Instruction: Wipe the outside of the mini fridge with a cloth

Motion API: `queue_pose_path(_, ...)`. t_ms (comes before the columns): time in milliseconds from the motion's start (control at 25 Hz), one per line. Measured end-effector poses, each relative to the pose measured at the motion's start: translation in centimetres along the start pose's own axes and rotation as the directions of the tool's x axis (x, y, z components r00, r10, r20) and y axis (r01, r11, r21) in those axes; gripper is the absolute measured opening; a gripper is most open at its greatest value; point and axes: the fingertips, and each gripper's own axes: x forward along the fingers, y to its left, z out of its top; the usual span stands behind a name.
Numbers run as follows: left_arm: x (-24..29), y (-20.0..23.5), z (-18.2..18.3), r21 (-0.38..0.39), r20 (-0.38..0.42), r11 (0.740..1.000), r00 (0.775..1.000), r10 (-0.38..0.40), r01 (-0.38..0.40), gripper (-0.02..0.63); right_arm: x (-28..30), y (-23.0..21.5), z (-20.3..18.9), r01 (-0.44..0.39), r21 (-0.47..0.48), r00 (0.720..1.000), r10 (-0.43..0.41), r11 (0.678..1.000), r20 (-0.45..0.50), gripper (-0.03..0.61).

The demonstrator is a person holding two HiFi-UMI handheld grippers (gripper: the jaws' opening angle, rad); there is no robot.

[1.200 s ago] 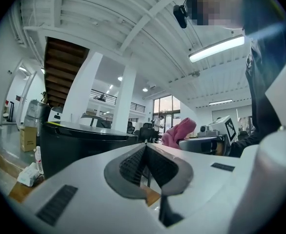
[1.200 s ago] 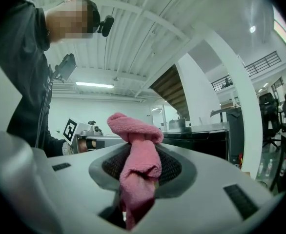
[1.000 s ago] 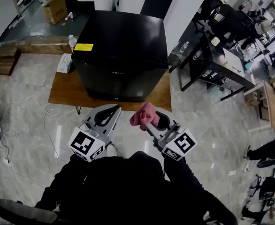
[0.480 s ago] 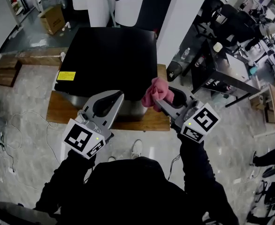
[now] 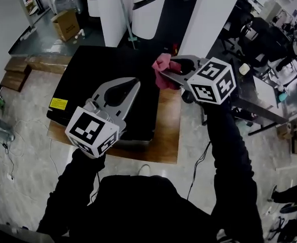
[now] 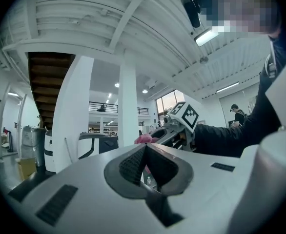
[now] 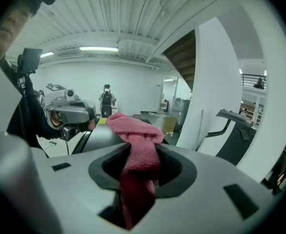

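Up by boxy black mini fridge (image 5: pixel 108 80): right gripper (image 7: pixel 142 152) clamps bunched pink cloth (image 7: pixel 133 126), left gripper (image 6: pixel 145 149) closed empty; scrubbing could yank cloth out.

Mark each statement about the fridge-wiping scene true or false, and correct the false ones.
1. The right gripper is shut on the pink cloth. True.
2. The left gripper holds a cloth too. False: its jaws are together with nothing between them.
3. The mini fridge is white. False: it is black.
4. A yellow label sits on the fridge's top. True.
5. The fridge stands directly on the floor. False: it stands on a low wooden table.
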Motion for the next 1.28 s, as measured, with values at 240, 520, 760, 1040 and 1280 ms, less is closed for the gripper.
queue_pose_path(240,4.6,2.0,-1.9,0.007,-0.077,0.998,0.995,0.056,-0.056,0.006,6.4,-6.4,-1.9,-0.072,-0.080,0.979,0.055,0.994,-0.196,0.138)
queue_pose_path(520,6.0,3.4,-4.1,-0.029,-0.117,0.992,0.986,0.117,-0.121,0.006,14.1,-11.9,-5.7,-0.108,-0.148,0.911,0.038,0.983,-0.410,0.140)
queue_pose_path(760,6.4,4.2,-5.3,-0.023,-0.147,0.989,0.979,0.140,-0.145,0.006,17.0,-12.8,-7.4,-0.154,-0.165,0.883,0.061,0.974,-0.466,0.133)
queue_pose_path(1040,5.2,3.9,-6.8,-0.068,-0.170,0.990,0.979,0.113,-0.126,0.006,16.2,-9.2,-7.5,-0.241,-0.140,0.866,0.147,0.960,-0.478,0.118)
queue_pose_path(1280,2.9,3.2,-7.0,-0.079,-0.167,0.993,0.984,0.068,-0.082,0.006,14.5,-3.5,-7.2,-0.283,-0.136,0.875,0.198,0.949,-0.441,0.117)
